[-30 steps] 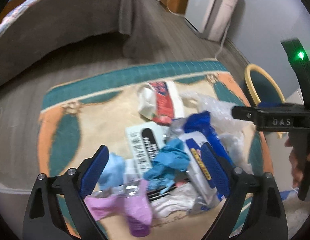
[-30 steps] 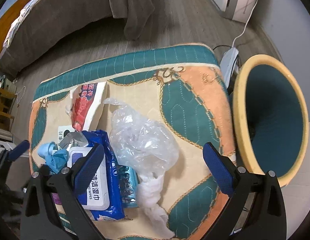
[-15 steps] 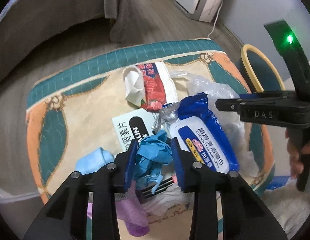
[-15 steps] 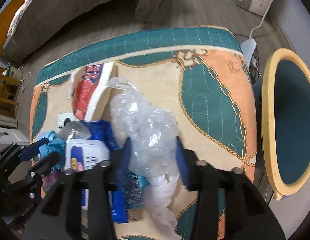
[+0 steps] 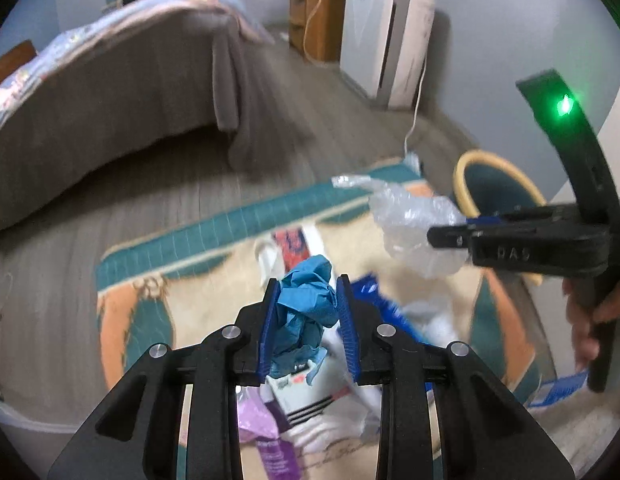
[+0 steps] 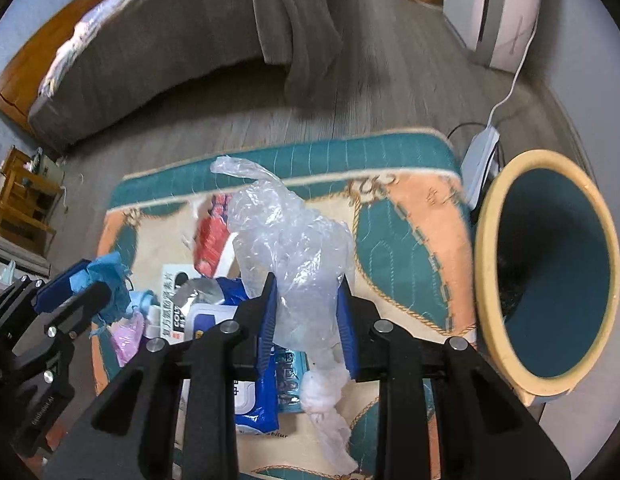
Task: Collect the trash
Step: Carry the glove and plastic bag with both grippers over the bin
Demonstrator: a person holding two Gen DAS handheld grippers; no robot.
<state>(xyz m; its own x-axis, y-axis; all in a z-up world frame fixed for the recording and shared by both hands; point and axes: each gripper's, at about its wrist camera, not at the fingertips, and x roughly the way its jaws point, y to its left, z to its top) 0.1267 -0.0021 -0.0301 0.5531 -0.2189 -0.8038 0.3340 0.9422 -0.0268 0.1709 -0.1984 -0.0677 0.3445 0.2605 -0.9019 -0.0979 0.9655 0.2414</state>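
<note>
The left claw (image 5: 305, 322) had just closed on a crumpled blue paper wad (image 5: 305, 304), and the right claw (image 6: 307, 314) on a clear crinkled plastic bag (image 6: 285, 236), both lifted clear of the litter pile. Remaining wrappers lay on the patterned teal-and-orange quilted mat (image 6: 410, 216). Beyond its edge stood the yellow-rimmed teal bin (image 6: 550, 272), likely their destination.

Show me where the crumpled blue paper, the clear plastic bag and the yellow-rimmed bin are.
crumpled blue paper (image 5: 305, 300), left wrist view, middle of the wad.
clear plastic bag (image 6: 293, 248), right wrist view, middle of its crinkled body.
yellow-rimmed bin (image 6: 484, 264), right wrist view, left side of its rim.
</note>
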